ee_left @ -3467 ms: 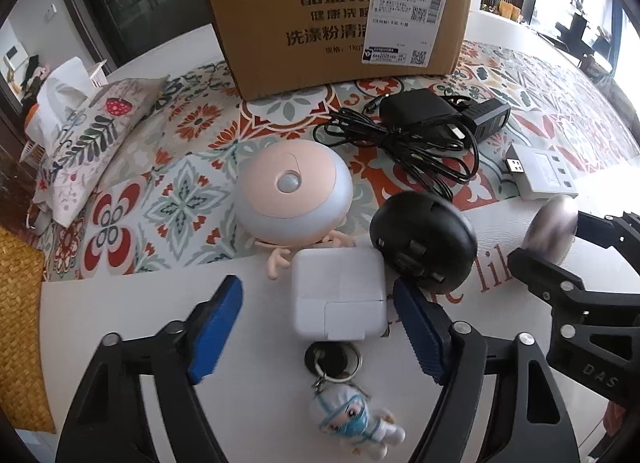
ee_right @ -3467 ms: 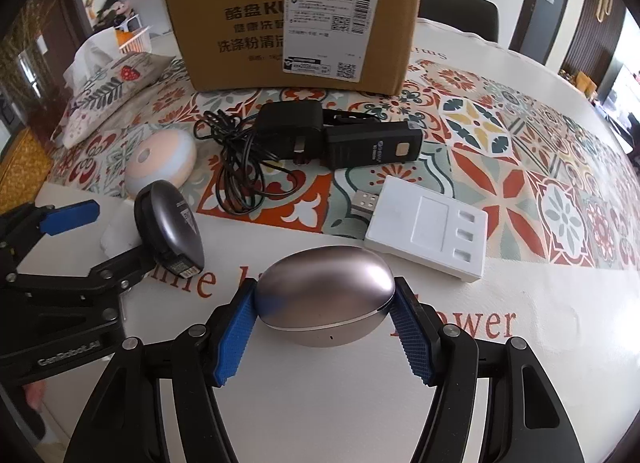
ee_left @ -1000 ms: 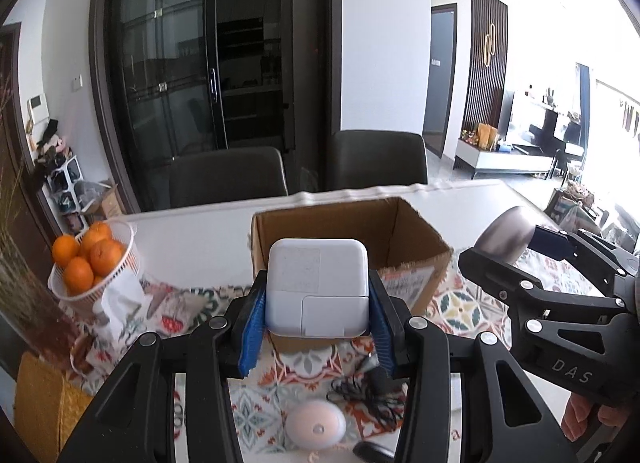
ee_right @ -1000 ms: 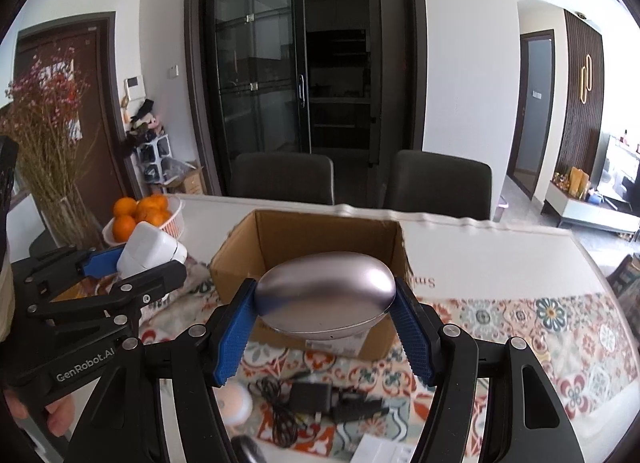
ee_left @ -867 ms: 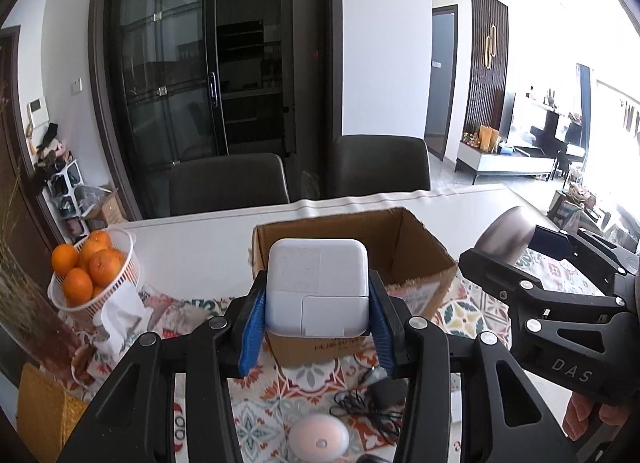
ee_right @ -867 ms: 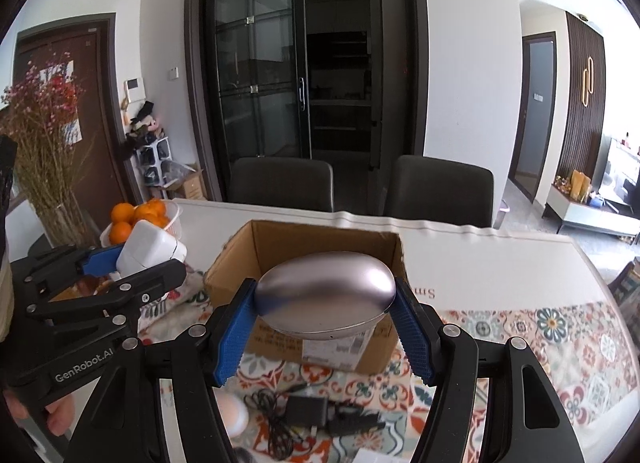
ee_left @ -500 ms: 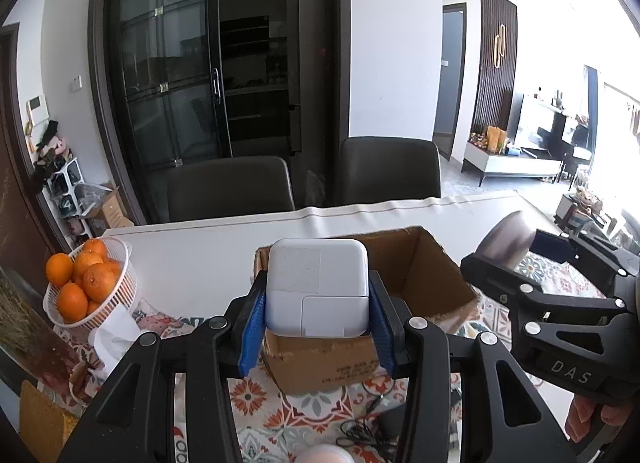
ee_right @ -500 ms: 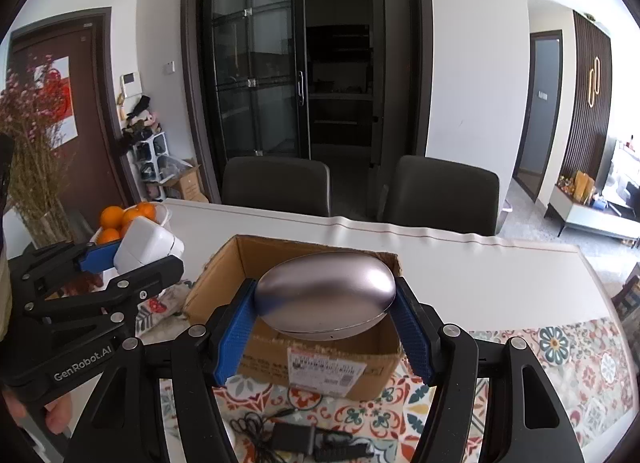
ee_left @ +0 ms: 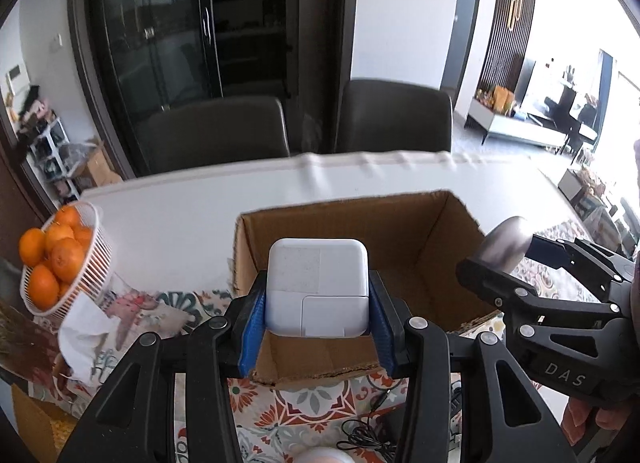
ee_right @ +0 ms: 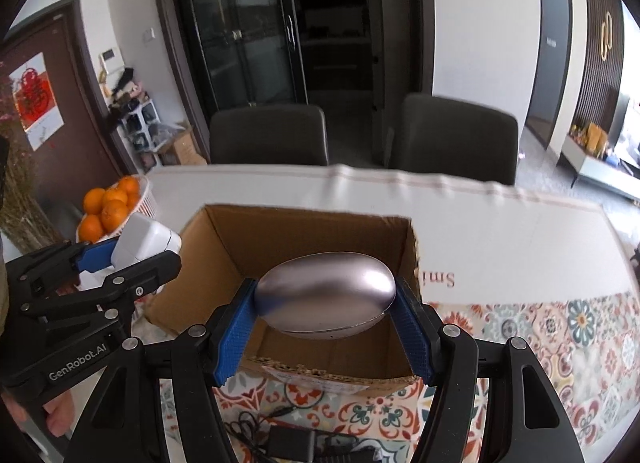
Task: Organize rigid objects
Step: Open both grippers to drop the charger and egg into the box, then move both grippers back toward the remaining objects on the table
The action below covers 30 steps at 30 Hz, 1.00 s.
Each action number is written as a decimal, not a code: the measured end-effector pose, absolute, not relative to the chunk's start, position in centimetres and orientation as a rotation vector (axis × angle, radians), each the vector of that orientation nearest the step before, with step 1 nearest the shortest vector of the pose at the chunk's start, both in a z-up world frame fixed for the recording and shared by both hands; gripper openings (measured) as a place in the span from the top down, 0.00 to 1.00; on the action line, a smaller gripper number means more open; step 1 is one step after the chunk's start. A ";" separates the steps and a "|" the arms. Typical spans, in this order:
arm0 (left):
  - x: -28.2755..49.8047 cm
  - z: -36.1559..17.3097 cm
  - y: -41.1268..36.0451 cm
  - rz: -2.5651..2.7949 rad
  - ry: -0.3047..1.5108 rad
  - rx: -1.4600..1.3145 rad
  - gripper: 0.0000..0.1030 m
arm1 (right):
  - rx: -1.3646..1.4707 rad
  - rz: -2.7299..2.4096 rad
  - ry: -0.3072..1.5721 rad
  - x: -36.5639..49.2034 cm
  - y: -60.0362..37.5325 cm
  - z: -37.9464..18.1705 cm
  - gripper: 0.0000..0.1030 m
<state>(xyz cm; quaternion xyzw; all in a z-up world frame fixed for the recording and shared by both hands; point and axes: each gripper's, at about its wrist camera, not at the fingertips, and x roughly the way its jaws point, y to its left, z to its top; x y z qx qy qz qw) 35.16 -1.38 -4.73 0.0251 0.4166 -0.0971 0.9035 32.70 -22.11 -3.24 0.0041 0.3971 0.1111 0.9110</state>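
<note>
Landmark: the cardboard box (ee_left: 400, 247), open top, standing on the patterned bench cloth (ee_right: 560, 343).

Nearest me, short of the box's front wall: black cables and a charger brick (ee_right: 296, 443) lying on the cloth. Not touched.

Left tool (ee_left: 316, 327): pads closed tight on the white power adapter (ee_left: 318, 287), flat face toward the camera, one blue pad (ee_left: 252, 327) on each side edge. It hangs above the box's front-left corner, just inside the rim as I read it.

Right tool (ee_right: 325, 323): clamped on the silver egg-shaped case (ee_right: 326, 295). The case's long axis runs crosswise, pad to pad, roughly parallel to the box's front wall. It sits over the opening, toward the middle-right.

Key relation: both loads are over the box mouth with the floor of the box below and slightly ahead. I judge the drop is straight down for either; neither hand looks clearly nearer. The two tools are side by side and close, so I'd lower one at a time to avoid knocking frames.

Beyond the box's left side: white basket of oranges (ee_left: 60, 259). Beyond the far wall: bare white bench (ee_left: 180, 215), then two dark chairs (ee_right: 268, 135).
</note>
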 end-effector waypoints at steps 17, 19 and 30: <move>34.7 -5.1 -1.6 -0.129 0.860 0.096 0.33 | 0.000 0.159 0.849 33.4 -22.7 -4.9 0.26; 33.9 -4.8 -1.4 -0.110 0.846 0.098 0.29 | -0.011 0.143 0.829 32.5 -22.6 -4.5 0.26; 28.5 -2.8 0.2 -0.023 0.765 0.109 0.05 | -0.057 0.106 0.766 27.3 -21.8 -2.3 0.26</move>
